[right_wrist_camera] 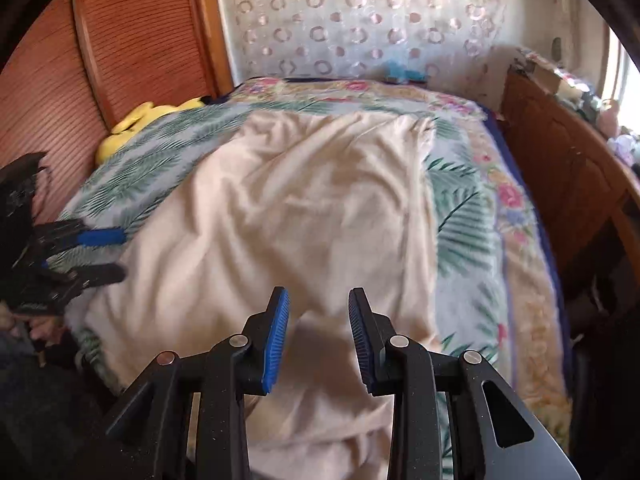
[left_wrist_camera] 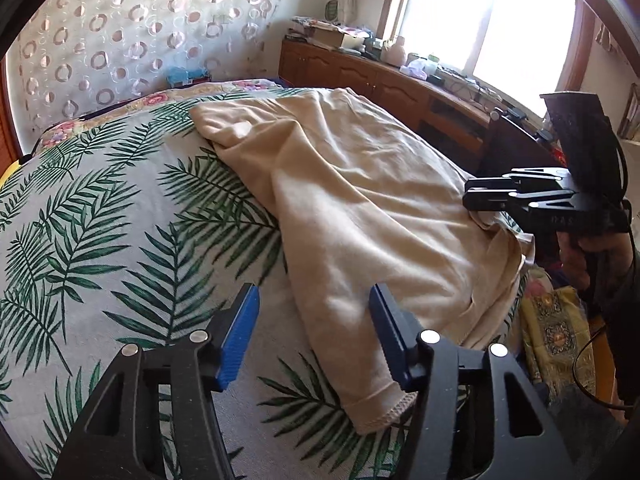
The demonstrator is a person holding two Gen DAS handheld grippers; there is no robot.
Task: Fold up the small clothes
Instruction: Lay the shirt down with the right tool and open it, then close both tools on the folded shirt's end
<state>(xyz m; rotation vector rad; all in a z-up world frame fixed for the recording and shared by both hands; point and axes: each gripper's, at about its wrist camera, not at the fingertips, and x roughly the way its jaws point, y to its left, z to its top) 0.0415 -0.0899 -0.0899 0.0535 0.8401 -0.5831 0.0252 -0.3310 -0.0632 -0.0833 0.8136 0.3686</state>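
Note:
A cream garment [left_wrist_camera: 360, 200] lies rumpled across the palm-leaf bedspread [left_wrist_camera: 100, 220], one hemmed end [left_wrist_camera: 376, 408] pointing toward me. My left gripper [left_wrist_camera: 314, 320] hovers open over that end; the cloth runs under its right fingertip [left_wrist_camera: 390, 332] and no pad presses it. In the right wrist view the same garment [right_wrist_camera: 300, 200] fills the middle. My right gripper [right_wrist_camera: 318, 320] is open just above the cloth, pads apart with fabric showing below the gap. The left gripper [right_wrist_camera: 102, 254] shows at the garment's left edge, and the right gripper [left_wrist_camera: 468, 194] at its right edge.
A wooden cabinet [left_wrist_camera: 360, 76] with cluttered top runs under the bright window [left_wrist_camera: 480, 12]. A ribbed wooden panel [right_wrist_camera: 80, 80] and a yellow thing [right_wrist_camera: 132, 128] sit at the bed's far left. A floral quilt [right_wrist_camera: 516, 240] borders the bedspread. A circle-patterned curtain [right_wrist_camera: 360, 20] hangs behind.

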